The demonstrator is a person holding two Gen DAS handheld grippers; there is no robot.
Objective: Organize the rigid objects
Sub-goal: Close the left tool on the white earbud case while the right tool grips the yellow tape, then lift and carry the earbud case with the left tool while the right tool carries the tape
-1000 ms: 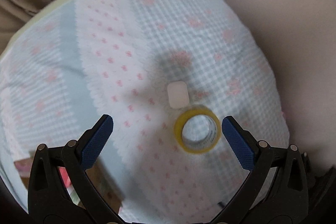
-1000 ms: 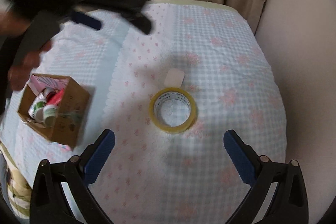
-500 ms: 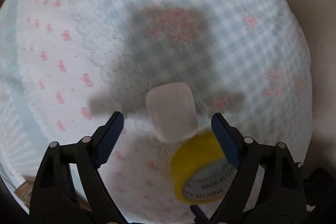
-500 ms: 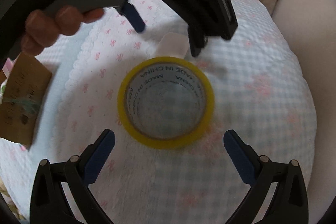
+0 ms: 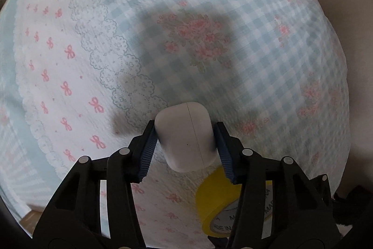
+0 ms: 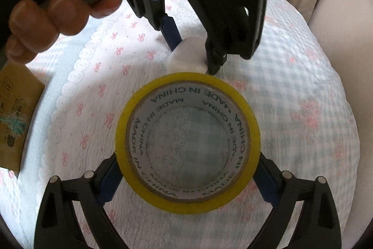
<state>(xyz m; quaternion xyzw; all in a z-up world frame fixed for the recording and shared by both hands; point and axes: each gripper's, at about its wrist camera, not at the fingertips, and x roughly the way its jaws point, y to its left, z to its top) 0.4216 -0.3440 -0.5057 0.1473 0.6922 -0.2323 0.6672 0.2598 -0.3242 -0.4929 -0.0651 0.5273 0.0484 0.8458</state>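
1. Found the left gripper (image 5: 185, 130) pointing straight down, its jaws, which had just been closing, clamped on the two long flanks of the white case (image 5: 186, 137); saw the case's long axis running away from the camera and its seam midway between the pads.
2. Found the right gripper (image 6: 187, 167) tilted steeply down over the yellow tape roll (image 6: 242, 123), which lay flat on the cloth-covered bench (image 6: 303, 109); saw these jaws, also just closing, spread wide with a pad against each side of the roll, across its full width.
3. Placed the case just beyond the roll, nearly touching its far rim, so that the two grippers stood close together, the left one and the hand (image 6: 58, 4) holding it directly beyond the right.
4. Judged a straight lift safest for both things: little room between the tools for any sideways move before rising.
5. Noted a cardboard box (image 6: 16, 109) off to the left on the bench, nearer the left gripper; judged it the likely place for both things, with open cloth between and nothing in the way.
6. Saw the bench edge well to the right, with free cloth all around the roll.
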